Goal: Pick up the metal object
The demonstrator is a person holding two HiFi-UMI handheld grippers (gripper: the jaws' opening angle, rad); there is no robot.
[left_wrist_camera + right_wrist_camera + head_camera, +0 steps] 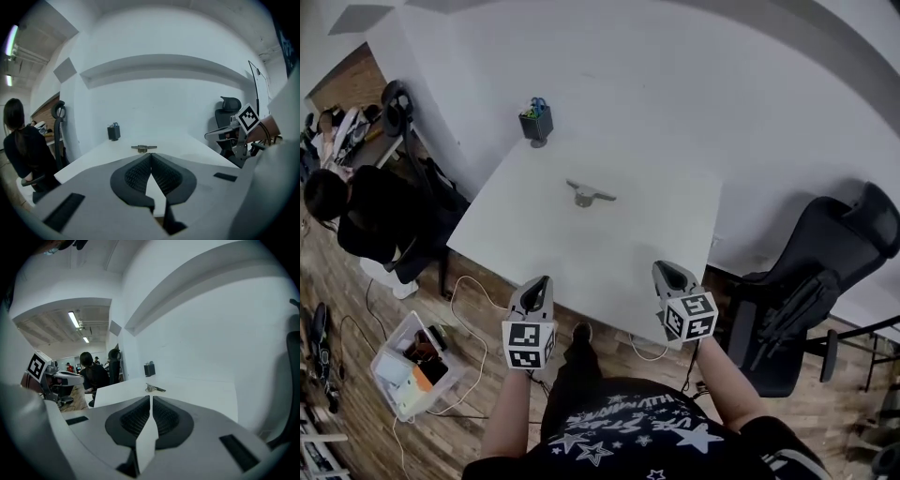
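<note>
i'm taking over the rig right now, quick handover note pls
Left gripper: shut, empty, held at the near edge of the table.
Right gripper: shut, empty, also at the near edge.
Metal object: lying flat about mid-table, ahead of both grippers, untouched. A pen holder stands at the far left corner, apart from it.
Done: nothing yet, no grasp made.
Left to do: open a gripper, reach forward to the object, close on it and lift.

A white table [628, 244] bears a metal object [589, 194] centrally and a pen holder [536, 123] at its far corner.
</note>
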